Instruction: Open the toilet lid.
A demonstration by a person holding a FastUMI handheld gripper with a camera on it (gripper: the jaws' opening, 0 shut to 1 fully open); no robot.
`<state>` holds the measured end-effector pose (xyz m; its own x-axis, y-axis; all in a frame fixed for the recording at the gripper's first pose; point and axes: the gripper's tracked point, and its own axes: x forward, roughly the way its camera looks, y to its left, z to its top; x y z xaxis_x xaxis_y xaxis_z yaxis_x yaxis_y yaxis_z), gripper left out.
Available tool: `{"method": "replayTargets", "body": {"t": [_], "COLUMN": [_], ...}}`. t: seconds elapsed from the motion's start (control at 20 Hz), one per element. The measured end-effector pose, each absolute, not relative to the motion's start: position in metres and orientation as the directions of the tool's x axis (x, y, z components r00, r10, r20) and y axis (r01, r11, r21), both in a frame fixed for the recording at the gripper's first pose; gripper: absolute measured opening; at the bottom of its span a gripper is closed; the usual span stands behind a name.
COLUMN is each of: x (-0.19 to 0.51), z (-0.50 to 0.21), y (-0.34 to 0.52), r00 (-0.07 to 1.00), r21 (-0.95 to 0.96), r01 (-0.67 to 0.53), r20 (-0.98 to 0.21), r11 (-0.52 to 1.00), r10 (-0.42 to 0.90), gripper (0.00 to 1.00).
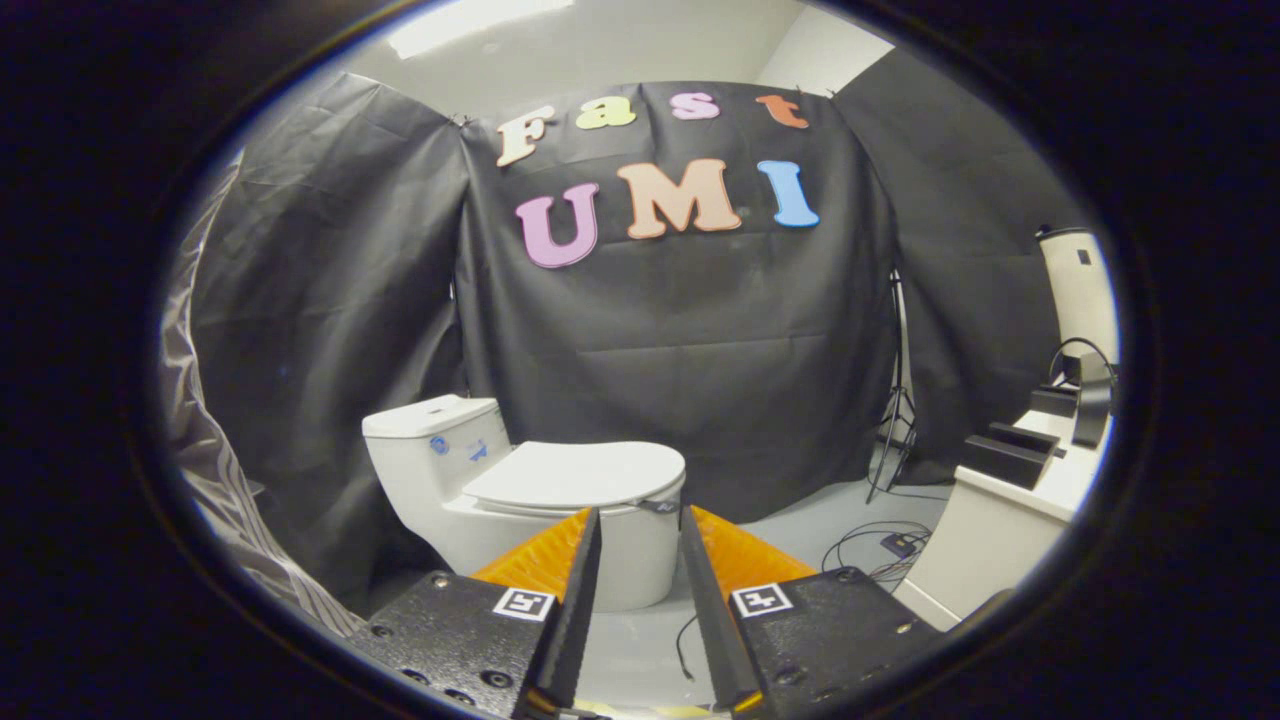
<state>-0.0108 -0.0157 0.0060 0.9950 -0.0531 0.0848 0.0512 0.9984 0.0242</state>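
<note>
The toilet [520,500] is standing on the floor against the black cloth wall, turned so that its tank [435,440] is sitting to the left and the front of its bowl is facing right, toward the open floor. Its lid [575,472] is lying flat and closed over the seat, so nothing of the task looks done yet. A small dark tab [660,506] is hanging at the lid's front rim, probably placed there to give the fingers something to catch and lift by, though it is too small to be sure. The gripper [640,525] is hovering well short of the toilet, pointing forward and roughly level, its 2 fingers spread apart with nothing between them; the bowl's front and the tab are showing in the gap just beyond the fingertips, which suggests the person is lining up on that rim. To the right, well apart from the toilet, a white desk [1000,520] is carrying dark boxes [1010,450], a light stand [897,400] is leaning by the cloth, and cables [880,545] are trailing across the floor.
</note>
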Motion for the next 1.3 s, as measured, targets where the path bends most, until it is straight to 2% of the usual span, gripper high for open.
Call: {"method": "replayTargets", "body": {"t": [0.5, 0.8, 0.9, 1.05, 1.2, 1.3], "x": [-0.016, 0.012, 0.035, 0.088, 0.155, 0.195], "z": [0.025, 0.026, 0.047, 0.081, 0.100, 0.091], "y": [-0.030, -0.035, -0.027, -0.018, -0.024, -0.028], "r00": [0.977, 0.988, 0.985, 0.948, 0.913, 0.921], "r21": [0.071, 0.076, 0.072, 0.110, 0.219, 0.346], "r01": [0.084, 0.086, 0.019, -0.113, -0.171, -0.190], "r20": [0.192, 0.121, 0.169, 0.309, 0.401, 0.388], "r11": [0.994, 0.993, 0.997, 0.987, 0.961, 0.919], "r10": [-0.097, -0.094, -0.031, 0.074, 0.072, 0.045], "gripper": [0.49, 0.45, 0.44, 0.44, 0.44, 0.44]}}
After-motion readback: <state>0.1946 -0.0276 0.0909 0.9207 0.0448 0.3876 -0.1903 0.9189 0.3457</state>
